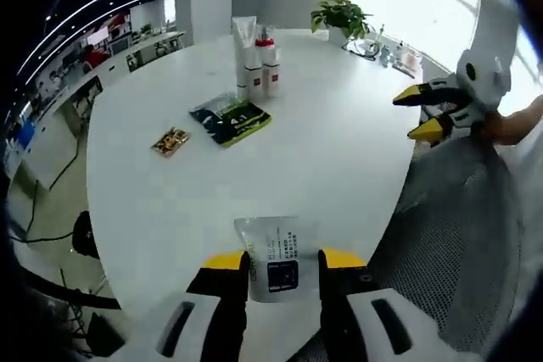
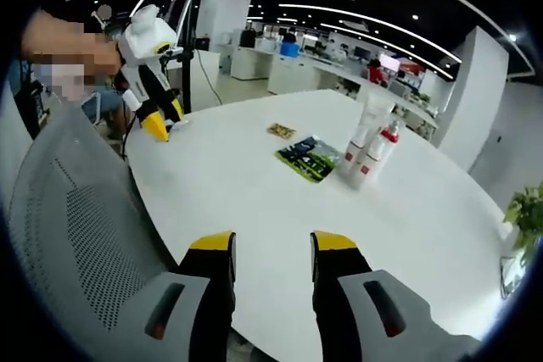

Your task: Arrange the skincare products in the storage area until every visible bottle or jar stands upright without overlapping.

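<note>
Now the left gripper (image 1: pixel 277 262) with yellow-tipped black jaws sits low over the round white table (image 1: pixel 339 150), and a pale translucent sachet with a dark printed label (image 1: pixel 274 256) lies flat between the parted jaws; whether they press on it I cannot tell. Toward twelve o'clock in the left gripper view a cluster of tall white tubes and bottles with red caps (image 1: pixel 257 61) stands upright, close together. Just before them, at eleven o'clock, a dark green and black flat packet (image 1: pixel 230 119) lies on the table, with a small gold and brown wrapped sachet (image 1: pixel 170 141) near it at ten o'clock. A grey mesh chair back (image 1: pixel 462 243) stands at three o'clock. The right gripper (image 2: pixel 271 247) hovers over bare table edge, jaws apart and holding nothing
</note>
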### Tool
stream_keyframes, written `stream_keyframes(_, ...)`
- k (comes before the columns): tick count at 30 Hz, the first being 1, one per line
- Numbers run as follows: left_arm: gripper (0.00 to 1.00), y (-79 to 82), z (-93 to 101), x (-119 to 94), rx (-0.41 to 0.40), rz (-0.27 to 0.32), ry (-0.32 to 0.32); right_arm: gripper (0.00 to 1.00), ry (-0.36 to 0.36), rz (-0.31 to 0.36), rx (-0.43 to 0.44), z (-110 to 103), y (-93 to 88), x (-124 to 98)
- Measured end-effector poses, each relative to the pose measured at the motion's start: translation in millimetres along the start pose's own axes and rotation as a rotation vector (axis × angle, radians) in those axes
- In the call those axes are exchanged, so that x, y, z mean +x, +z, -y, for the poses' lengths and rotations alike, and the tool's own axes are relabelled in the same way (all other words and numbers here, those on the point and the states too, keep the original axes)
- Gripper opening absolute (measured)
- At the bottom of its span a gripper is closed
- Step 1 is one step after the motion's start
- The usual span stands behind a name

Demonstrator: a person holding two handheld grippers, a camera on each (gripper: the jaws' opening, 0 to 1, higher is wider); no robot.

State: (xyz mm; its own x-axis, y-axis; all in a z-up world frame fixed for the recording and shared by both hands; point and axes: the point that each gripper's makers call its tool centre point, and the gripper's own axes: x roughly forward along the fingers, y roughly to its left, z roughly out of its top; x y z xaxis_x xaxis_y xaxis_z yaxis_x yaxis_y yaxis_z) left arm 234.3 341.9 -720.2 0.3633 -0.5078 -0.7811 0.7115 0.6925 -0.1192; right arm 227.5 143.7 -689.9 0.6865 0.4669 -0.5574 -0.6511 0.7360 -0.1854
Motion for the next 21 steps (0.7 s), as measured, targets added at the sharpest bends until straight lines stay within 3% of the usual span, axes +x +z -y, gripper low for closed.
stream_keyframes(3, 0.33, 8.2, 26.6, -3, 0.005, 0.05, -0.011, 0.33, 0.004, -0.002, 0.006, -1, -0.2, 0)
stream_keyframes(8, 0.33, 7.3, 51.6, -9, 0.026, 0.08, 0.011, 0.33, 0.015, -0.01, 0.012, -3, -1.5, 1)
stream_keyframes(13, 0.33, 5.2, 60.7, -8, 0.08, 0.132, 0.086, 0.33, 0.083, -0.051, 0.019, -16, -7.0, 5)
stream_keyframes(17, 0.34, 1.4, 68.5, -4, 0.044, 0.188, 0.109, 0.34, 0.158, -0.082, 0.078, -29, -10.3, 7)
stream_keyframes(18, 0.34, -2.4, 71.0, -2, 0.063, 0.185, 0.129, 0.34, 0.191, -0.087, 0.087, -35, -11.0, 8)
stream_keyframes(19, 0.34, -4.3, 69.4, -2, 0.134, 0.163, 0.157, 0.34, 0.219, -0.107, 0.11, -40, -13.3, 7)
stream_keyframes(21, 0.34, 4.9, 77.4, -3, 0.244, 0.207, 0.164, 0.34, 0.249, -0.114, 0.113, -47, -13.3, 8)
